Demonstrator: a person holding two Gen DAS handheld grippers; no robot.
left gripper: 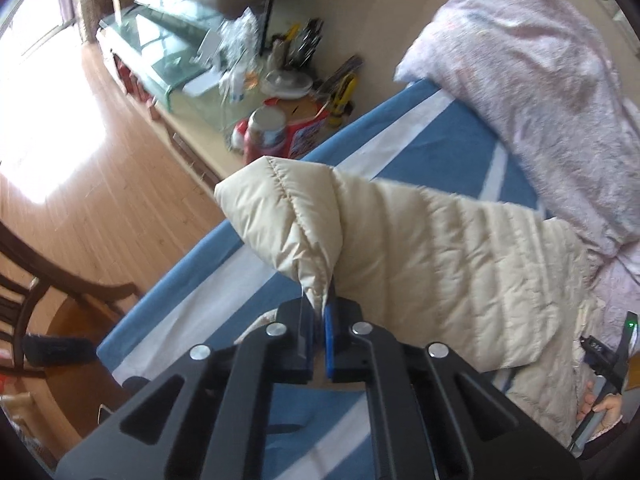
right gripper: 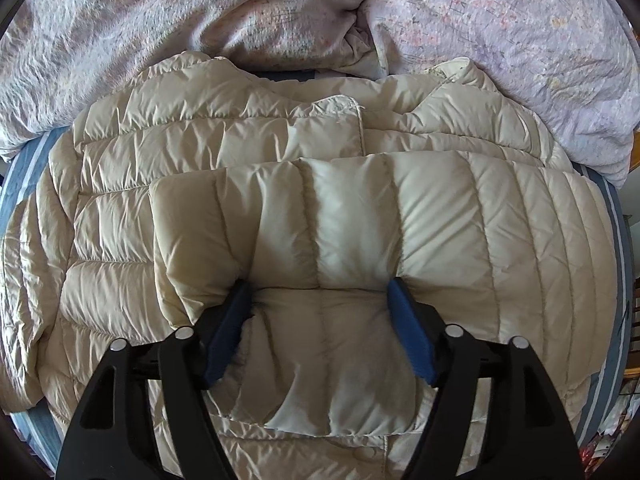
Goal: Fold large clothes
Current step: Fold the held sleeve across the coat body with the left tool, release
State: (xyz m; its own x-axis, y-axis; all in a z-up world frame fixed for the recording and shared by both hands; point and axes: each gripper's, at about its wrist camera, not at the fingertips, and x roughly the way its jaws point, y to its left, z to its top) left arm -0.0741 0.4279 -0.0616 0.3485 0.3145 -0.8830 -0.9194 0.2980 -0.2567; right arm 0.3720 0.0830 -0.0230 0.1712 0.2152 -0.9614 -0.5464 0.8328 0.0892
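Note:
A cream quilted puffer jacket (right gripper: 280, 140) lies spread on the bed, with one sleeve (right gripper: 352, 216) folded across its body. My right gripper (right gripper: 316, 296) points down onto that sleeve. Its blue pads (right gripper: 404, 316) stand wide apart, the puffy fabric bulging between them and lying flat, not lifted. In the left wrist view the other sleeve (left gripper: 400, 240) hangs raised above the blue sheet. My left gripper (left gripper: 322, 312) is shut on the sleeve's pinched end. A person's hand (left gripper: 604, 412) holds the other tool at the right edge of that view.
The bed has a blue sheet with white stripes (left gripper: 420, 136). A pinkish duvet (right gripper: 200, 8) is bunched along the far side. Beyond the bed's edge stand a low cabinet with jars and clutter (left gripper: 272, 120), a wooden floor (left gripper: 100, 200) and a dark wooden chair (left gripper: 36, 288).

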